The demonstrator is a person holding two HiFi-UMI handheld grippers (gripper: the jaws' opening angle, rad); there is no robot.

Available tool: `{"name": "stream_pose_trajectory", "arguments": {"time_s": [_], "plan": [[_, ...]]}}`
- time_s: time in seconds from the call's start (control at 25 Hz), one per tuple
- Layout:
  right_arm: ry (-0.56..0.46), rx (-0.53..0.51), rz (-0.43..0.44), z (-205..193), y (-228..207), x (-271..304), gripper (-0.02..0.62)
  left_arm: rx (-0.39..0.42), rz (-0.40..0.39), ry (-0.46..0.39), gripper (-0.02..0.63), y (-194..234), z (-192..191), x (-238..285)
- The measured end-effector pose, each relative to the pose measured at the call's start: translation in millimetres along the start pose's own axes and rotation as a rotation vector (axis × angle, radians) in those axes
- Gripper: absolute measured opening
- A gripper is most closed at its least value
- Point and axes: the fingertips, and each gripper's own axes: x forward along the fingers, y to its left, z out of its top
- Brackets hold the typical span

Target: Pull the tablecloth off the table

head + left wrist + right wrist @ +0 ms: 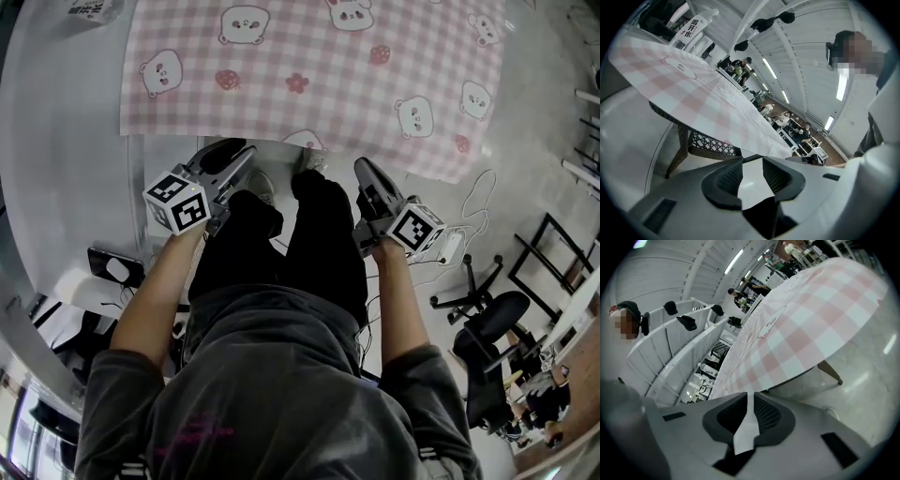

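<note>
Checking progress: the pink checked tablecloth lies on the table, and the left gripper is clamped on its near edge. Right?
No. The left gripper is open and empty, short of the near edge, as the left gripper view shows. The pink checked tablecloth does lie on the table.

The tablecloth (319, 70) is pink-and-white gingham printed with cartoon bear faces, strawberries and small flowers. It lies spread flat and smooth over the table, covering all of the top that shows. Its near hem runs along the table's near edge. The near right corner sits lower in the head view than the near left one. In the left gripper view the tablecloth (693, 93) stretches away as a level sheet, and the table (708, 143) shows beneath it as dark woven lattice with a slanting leg. In the right gripper view the tablecloth (806, 319) is equally flat, with one leg of the table (830, 371) under its edge.
</note>
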Motion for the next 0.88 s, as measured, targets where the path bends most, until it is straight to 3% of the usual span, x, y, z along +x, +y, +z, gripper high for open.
{"name": "stream_pose_trajectory", "arguments": {"time_s": [0.2,0.64,0.76,0.88], "plan": [[0.005,0.058,0.027,-3,1,5,0.085,-0.048,-0.032,-0.014,0.155,3,4,4],[-0.092,0.168,0.142,7,2,12,0.129,-0.198,-0.127,-0.106,0.165,3,27,13],[-0.124,0.181,0.157,14,2,12,0.132,-0.207,-0.138,-0.120,0.142,2,31,14],[-0.161,0.211,0.196,24,6,12,0.131,-0.214,-0.139,-0.132,0.074,1,34,15]]}}
